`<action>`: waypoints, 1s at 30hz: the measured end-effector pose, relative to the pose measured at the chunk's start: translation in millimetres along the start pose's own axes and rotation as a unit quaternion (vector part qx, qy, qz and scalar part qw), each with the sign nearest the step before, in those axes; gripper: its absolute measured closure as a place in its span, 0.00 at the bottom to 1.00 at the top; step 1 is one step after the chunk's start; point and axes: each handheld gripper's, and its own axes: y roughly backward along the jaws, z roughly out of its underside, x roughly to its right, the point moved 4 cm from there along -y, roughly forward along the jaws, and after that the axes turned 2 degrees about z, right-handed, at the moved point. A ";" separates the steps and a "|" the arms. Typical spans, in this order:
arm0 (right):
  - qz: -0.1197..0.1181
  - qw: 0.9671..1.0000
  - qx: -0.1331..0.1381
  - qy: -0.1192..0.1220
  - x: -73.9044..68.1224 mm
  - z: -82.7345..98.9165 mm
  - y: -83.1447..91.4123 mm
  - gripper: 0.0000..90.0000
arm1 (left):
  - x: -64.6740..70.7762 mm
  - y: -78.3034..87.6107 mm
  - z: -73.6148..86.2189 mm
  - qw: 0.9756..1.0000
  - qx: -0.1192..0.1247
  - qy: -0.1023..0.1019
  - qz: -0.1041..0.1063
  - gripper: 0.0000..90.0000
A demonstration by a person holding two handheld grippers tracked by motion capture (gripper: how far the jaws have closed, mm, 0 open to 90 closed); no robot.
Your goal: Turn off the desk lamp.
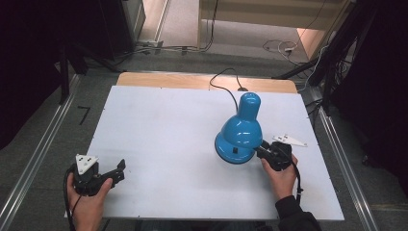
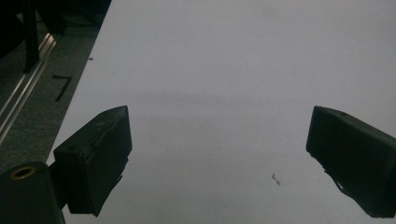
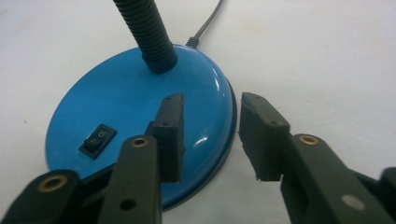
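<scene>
Right gripper hangs with jaws apart astride the rim of the blue lamp base; left gripper gapes wide over the bare table.

The blue metal desk lamp with its round base is the one obstacle on the white desk. Left of the lamp the desk surface lies bare, wide room for a gripper to pass. Behind the lamp its thin black cord runs toward the far edge. Just right of the lamp base, the right gripper takes up the narrow strip toward the desk's right edge.
</scene>
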 end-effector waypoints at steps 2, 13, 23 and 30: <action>-0.001 1.000 -0.001 0.001 2.2 -0.1 0.2 0.59 | 0.0 0.0 -0.1 1.000 0.000 0.000 0.000 0.08; 0.007 1.000 -0.007 -0.007 12.8 -0.5 3.7 0.41 | -0.2 0.0 0.0 1.000 -0.001 0.000 0.001 0.08; 0.015 1.000 -0.007 -0.008 20.4 -0.3 8.6 0.36 | -0.6 -0.5 0.2 1.000 -0.004 0.000 0.000 0.08; 0.019 1.000 -0.004 -0.009 24.8 -1.1 13.7 0.33 | -0.4 -0.8 0.4 1.000 -0.004 0.000 0.001 0.08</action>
